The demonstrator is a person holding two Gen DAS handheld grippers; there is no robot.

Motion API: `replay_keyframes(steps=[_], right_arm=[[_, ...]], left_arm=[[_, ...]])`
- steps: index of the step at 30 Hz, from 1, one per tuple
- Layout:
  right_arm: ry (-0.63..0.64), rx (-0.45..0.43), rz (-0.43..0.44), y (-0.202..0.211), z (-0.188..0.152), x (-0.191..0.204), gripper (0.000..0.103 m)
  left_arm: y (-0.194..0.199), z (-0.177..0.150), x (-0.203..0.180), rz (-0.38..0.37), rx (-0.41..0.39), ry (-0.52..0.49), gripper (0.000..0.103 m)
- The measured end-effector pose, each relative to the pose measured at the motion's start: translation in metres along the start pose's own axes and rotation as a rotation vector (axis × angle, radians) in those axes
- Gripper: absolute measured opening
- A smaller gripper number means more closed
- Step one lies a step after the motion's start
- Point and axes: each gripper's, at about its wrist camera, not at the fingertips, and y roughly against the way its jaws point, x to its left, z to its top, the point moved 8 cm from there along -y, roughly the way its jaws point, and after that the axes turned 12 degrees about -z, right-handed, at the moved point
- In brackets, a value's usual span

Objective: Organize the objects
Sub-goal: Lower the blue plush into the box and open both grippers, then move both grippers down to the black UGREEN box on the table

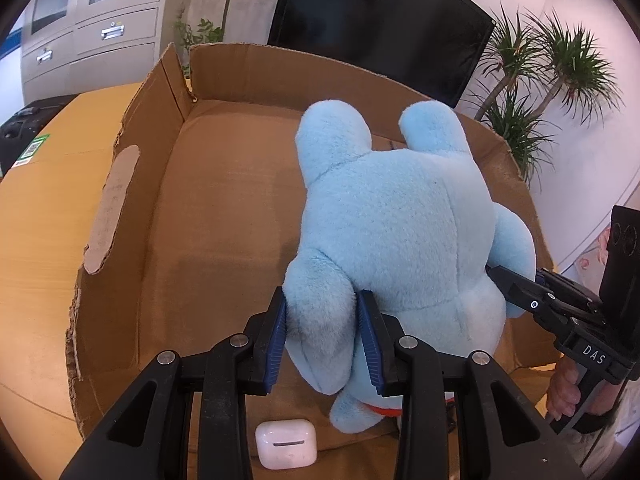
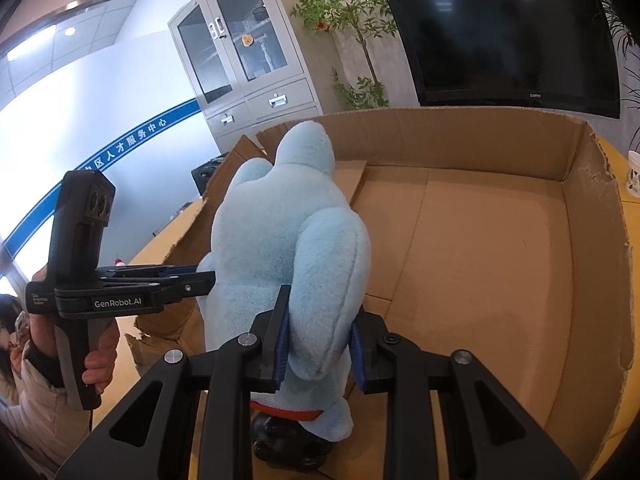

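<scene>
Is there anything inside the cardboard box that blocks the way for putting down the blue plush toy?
Nothing visible blocks it. The blue plush toy, held by the left claw and right claw, hangs over the cardboard box; its floor looks bare.

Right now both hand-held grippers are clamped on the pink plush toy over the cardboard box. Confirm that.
Not quite: the plush toy is light blue, as both wrist views show. The left hand-held gripper and right hand-held gripper are both clamped on it over the cardboard box.
</scene>
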Motion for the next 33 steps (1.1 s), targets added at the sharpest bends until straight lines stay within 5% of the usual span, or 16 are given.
replay_keyframes(steps=[3, 6, 12, 18, 26, 33], right_arm=[[-0.006, 0.021, -0.036, -0.006, -0.003, -0.005, 0.031], [-0.013, 0.005, -0.106, -0.003, 0.001, -0.015, 0.065], [-0.045, -0.052, -0.073, 0.038, 0.013, -0.015, 0.071], [-0.044, -0.093, -0.023, 0.100, 0.013, 0.002, 0.079], [0.099, -0.110, 0.034, 0.182, -0.041, 0.048, 0.084], [0.120, -0.029, 0.093, 0.186, -0.129, 0.048, 0.083]], left_arm=[[-0.001, -0.001, 0.008, 0.022, -0.016, 0.010, 0.037], [0.010, 0.003, 0.012, 0.046, -0.053, 0.015, 0.046], [0.062, 0.004, -0.011, 0.032, -0.130, -0.037, 0.073], [0.125, -0.026, -0.066, -0.073, -0.175, -0.081, 0.095], [0.153, -0.123, -0.107, -0.276, -0.118, 0.000, 0.096], [0.146, -0.222, -0.131, -0.440, -0.102, 0.150, 0.096]])
